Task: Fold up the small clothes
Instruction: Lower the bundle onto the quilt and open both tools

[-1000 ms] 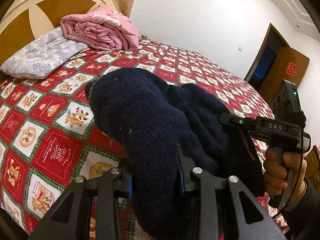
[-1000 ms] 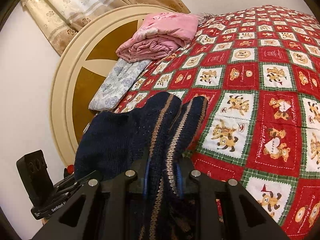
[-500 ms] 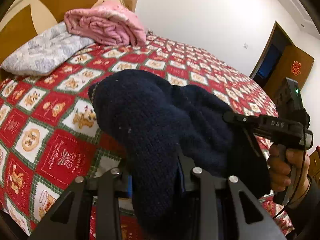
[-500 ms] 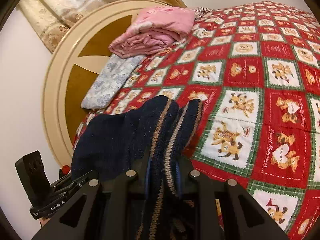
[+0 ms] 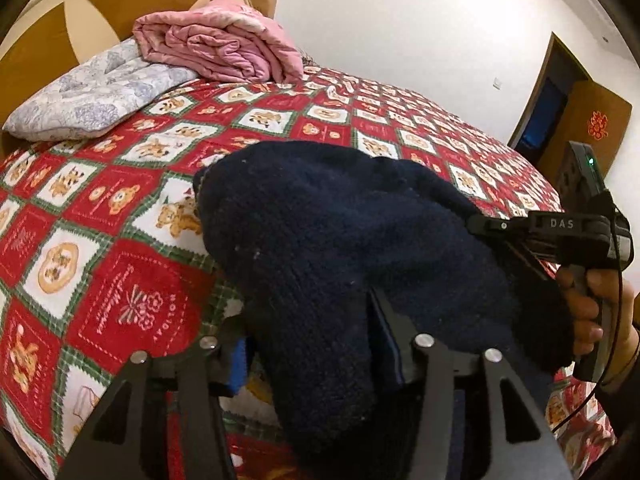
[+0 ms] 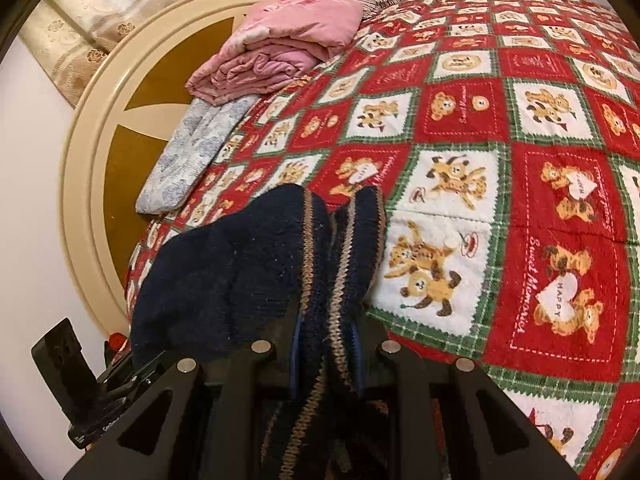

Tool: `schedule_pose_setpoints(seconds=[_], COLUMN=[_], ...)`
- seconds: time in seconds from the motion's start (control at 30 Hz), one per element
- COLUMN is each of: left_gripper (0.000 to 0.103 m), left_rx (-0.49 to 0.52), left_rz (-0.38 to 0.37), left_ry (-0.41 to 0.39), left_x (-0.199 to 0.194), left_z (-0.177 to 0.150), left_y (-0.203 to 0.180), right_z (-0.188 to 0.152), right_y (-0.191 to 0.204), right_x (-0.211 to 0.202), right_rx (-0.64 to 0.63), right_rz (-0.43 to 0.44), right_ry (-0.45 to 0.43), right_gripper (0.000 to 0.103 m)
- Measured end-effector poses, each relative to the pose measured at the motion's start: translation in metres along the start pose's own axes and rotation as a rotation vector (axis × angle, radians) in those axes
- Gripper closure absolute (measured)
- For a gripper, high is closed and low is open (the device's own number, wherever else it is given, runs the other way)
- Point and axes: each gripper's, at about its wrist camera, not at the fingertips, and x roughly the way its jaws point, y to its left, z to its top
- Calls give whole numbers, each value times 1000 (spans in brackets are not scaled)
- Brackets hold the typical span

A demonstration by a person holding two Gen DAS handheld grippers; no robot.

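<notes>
**Two grippers clamped on one knit, held over the bed**

I see a bed under a red quilt [image 6: 500, 128] of bear squares, with a round headboard [image 6: 92, 152], white walls and a brown door [image 5: 588, 120]. A pink blanket [image 5: 216, 40] lies on a grey pillow [image 5: 88, 96] at the head. My left gripper [image 5: 312, 344] pinches the navy knit [image 5: 320, 232]; my right gripper [image 6: 326, 344] grips its striped edge. Knit fills both views, hiding the near quilt.
</notes>
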Motion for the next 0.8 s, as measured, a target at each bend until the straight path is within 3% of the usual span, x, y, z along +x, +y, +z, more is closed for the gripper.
schedule_pose_setpoints(seconds=[0.27, 0.43, 0.6, 0.8], left_gripper=[23, 21, 11, 11], left_rx=[-77, -124, -168, -143], left_rz=[10, 6, 50, 70], left_ry=[-83, -74, -51, -62], left_x=[3, 3, -9, -45], left_z=[-15, -13, -16, -26], left_y=[12, 16, 14, 4], right_z=[-6, -5, -11, -31], right_y=[4, 5, 2, 17], right_x=[8, 8, -7, -50], right_rx=[-57, -59, -23, -49], right_rz=[-86, -129, -168, -248], right_ry=[10, 16, -4, -65], right_gripper=[77, 62, 43, 40])
